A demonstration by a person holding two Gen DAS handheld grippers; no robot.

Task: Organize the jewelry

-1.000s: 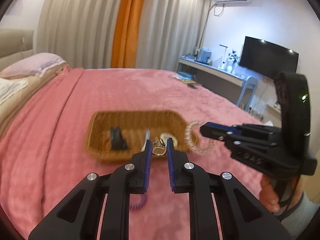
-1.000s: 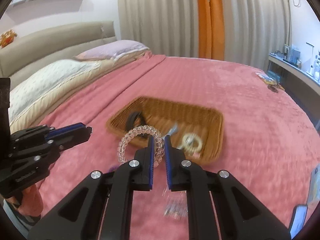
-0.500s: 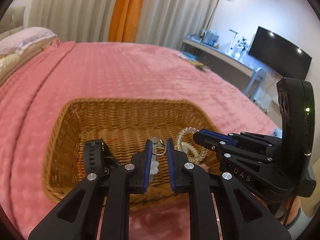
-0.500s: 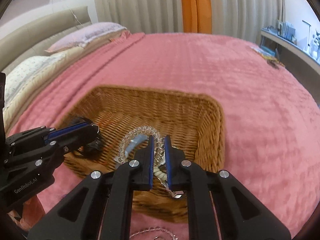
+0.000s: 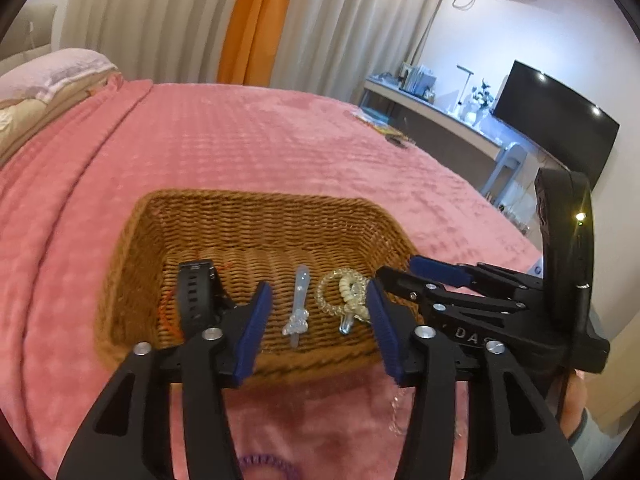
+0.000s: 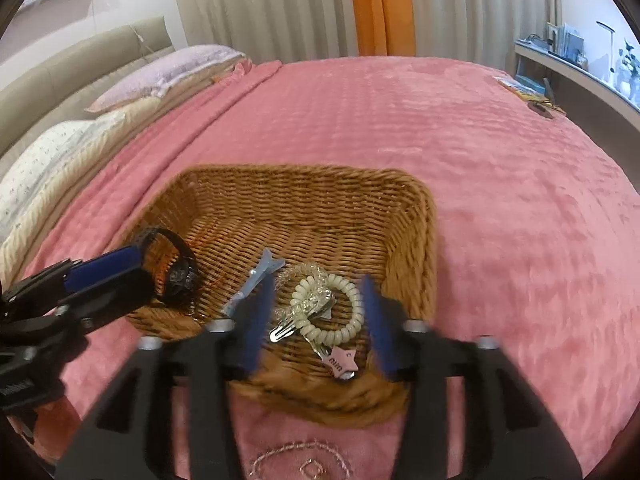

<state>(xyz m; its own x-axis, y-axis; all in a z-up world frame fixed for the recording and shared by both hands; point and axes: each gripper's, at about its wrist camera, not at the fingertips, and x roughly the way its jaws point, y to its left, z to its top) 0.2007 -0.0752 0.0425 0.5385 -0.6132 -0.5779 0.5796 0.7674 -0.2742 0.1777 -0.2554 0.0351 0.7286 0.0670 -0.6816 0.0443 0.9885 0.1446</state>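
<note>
A brown wicker basket (image 5: 256, 208) (image 6: 416, 216) sits on the pink bedspread. In it lie a black watch (image 5: 196, 292) (image 6: 180, 268), a light blue hair clip (image 5: 298, 308) (image 6: 256, 276), a clear bead bracelet (image 5: 332, 288) (image 6: 308, 276), a cream spiral hair tie (image 6: 348, 320) (image 5: 352, 300) and a pink star clip (image 6: 340, 362). My left gripper (image 5: 316, 320) is open and empty over the basket's near edge. My right gripper (image 6: 320, 320) is open and empty over the hair tie; it also shows in the left wrist view (image 5: 404, 276).
A purple spiral hair tie (image 5: 264, 462) and a thin chain (image 5: 396, 412) lie on the bedspread in front of the basket; a chain necklace (image 6: 296, 460) shows there too. Pillows (image 6: 72, 148) are at the left, a desk and TV (image 5: 556, 124) at the right.
Both grippers have opened over the basket. The small clip left the left gripper and the bead bracelet left the right one; both now lie in the basket.
</note>
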